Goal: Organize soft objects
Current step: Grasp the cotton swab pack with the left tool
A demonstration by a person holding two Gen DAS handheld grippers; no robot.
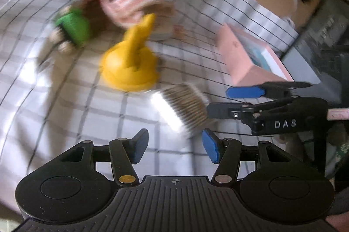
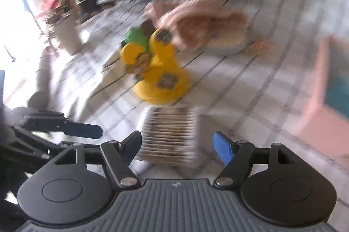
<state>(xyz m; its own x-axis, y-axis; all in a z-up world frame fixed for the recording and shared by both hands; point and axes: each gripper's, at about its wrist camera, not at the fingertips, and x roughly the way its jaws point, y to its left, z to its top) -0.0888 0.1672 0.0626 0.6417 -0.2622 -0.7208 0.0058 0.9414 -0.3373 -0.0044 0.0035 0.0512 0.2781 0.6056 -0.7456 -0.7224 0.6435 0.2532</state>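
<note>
A bed covered in a white checked sheet [image 1: 65, 101] carries everything here, and both views are smeared by motion blur. Going left to right in the left wrist view: toward the far left part of the bed lies a green and brown plush toy [image 1: 73, 29], and just behind it, nearer the far edge, a heap of pink striped cloth [image 1: 135, 2]. Just in front of those sits a yellow plush toy [image 1: 130, 61], roughly mid-bed. Nearer the front, a small folded cloth with fine brown and white stripes [image 1: 187, 107] lies flat on the sheet. Toward the right edge stands a pink box [image 1: 242, 59] with a teal picture on its top face.

The left gripper [image 1: 174, 146] hangs above the sheet near the folded striped cloth, its blue-padded fingers spread with nothing between them. The right gripper [image 2: 181, 144] comes in from the right side of that cloth, fingers also spread wide; in its own view the striped cloth [image 2: 170, 133] sits in the gap between them, but the blur hides whether the pads touch it.

At the far left in the right wrist view, off the bed, stands a pot of pink flowers [image 2: 59, 13].
</note>
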